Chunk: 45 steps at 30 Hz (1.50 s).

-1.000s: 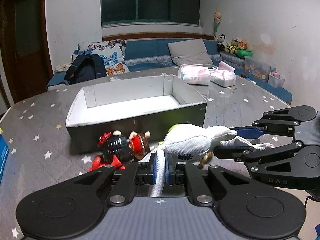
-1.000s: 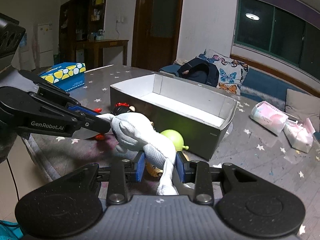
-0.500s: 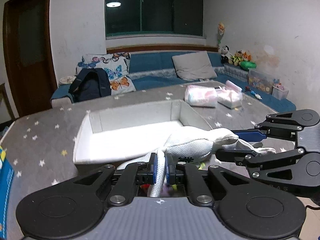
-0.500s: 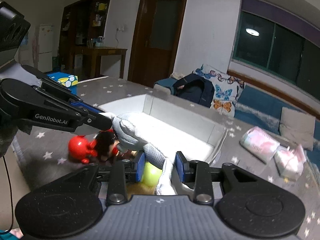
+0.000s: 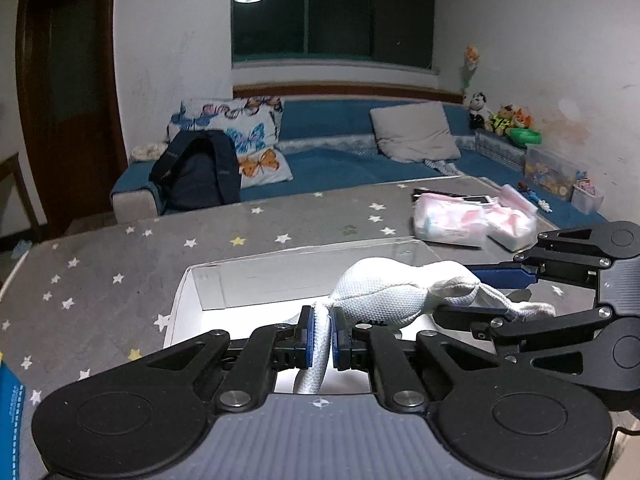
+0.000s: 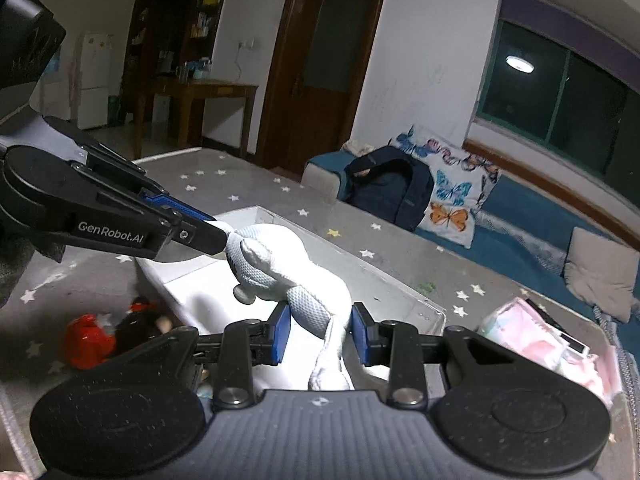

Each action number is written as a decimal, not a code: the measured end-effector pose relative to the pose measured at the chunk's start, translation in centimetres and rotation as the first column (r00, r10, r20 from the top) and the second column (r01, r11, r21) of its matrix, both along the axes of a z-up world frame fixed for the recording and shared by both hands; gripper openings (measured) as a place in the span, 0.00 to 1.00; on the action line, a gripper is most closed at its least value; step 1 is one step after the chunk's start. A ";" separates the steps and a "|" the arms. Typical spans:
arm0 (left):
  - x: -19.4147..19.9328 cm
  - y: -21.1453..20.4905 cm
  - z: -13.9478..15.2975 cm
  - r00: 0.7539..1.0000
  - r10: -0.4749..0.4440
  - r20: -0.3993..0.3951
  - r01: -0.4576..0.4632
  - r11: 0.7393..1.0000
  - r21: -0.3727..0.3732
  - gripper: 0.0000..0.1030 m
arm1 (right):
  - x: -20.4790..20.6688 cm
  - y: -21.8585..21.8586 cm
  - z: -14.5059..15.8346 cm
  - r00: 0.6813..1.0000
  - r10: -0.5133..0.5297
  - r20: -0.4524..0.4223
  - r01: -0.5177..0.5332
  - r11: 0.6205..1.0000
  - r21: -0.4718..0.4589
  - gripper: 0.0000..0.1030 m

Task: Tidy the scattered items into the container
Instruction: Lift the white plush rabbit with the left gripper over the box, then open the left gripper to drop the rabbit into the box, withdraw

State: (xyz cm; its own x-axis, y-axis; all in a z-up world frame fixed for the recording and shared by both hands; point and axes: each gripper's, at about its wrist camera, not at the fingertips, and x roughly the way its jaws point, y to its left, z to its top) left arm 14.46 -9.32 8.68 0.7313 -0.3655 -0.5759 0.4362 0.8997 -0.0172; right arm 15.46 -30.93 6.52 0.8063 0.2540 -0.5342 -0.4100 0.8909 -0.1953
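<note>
Your left claw point(image 5: 320, 338) covers the near wall of the white box point(image 5: 188, 300), and the white fabric toy point(image 5: 384, 300) hides part of its floor. In the right wrist view, your right claw point(image 6: 318, 334) body cuts off the red and black toy figures point(image 6: 106, 334) on the desk point(image 6: 100, 284); they are too blurred to make out. The pink tissue packs point(image 6: 532, 338) are blurred too. The blue box point(image 5: 8, 420) is cut by the left edge.

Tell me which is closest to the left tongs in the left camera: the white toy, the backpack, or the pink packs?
1. White toy, pinched in the left tongs.
2. Pink packs, on the table, right.
3. Backpack, on the sofa, far left.
</note>
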 end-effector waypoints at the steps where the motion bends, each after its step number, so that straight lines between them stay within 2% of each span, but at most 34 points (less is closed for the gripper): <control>1: 0.7 -0.1 -0.2 1.000 0.003 -0.011 -0.003 1.000 0.002 0.09 | 0.9 0.0 -0.2 1.000 0.002 -0.016 -0.002 1.000 -0.001 0.31; 10: 6.8 -0.6 -3.4 0.991 0.037 -0.126 -0.032 0.999 0.043 0.09 | 7.9 -0.1 -3.0 0.985 0.017 -0.174 -0.021 1.000 -0.020 0.31; 19: 10.6 -1.4 -6.2 0.977 0.068 -0.201 -0.051 0.995 0.089 0.10 | 12.2 0.0 -5.7 0.955 -0.012 -0.296 -0.012 0.997 -0.081 0.31; 26: 10.9 -1.8 -6.8 0.975 0.082 -0.208 -0.061 0.993 0.105 0.11 | 12.4 0.0 -6.4 0.951 -0.028 -0.309 -0.008 0.993 -0.114 0.33; 31: 10.5 -1.6 -6.3 0.974 0.101 -0.202 -0.081 0.991 0.104 0.16 | 12.1 -0.3 -6.3 0.953 -0.040 -0.300 0.007 0.994 -0.111 0.40; 33: 10.3 -1.4 -5.9 0.975 0.105 -0.194 -0.087 0.991 0.099 0.17 | 11.6 -0.5 -5.8 0.957 -0.040 -0.287 0.013 0.995 -0.096 0.47; 45: 6.6 -0.9 -3.6 0.983 0.112 -0.143 -0.106 0.993 0.052 0.19 | 7.7 -2.1 -2.7 0.976 -0.067 -0.205 0.071 0.997 0.015 0.47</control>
State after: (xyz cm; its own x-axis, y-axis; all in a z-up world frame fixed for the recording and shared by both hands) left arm 21.06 -10.19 5.08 0.6730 -0.2601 -0.6924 0.3310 0.9431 -0.0326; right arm 23.12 -32.98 3.86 0.6965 0.2149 -0.6847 -0.3766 0.9216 -0.0939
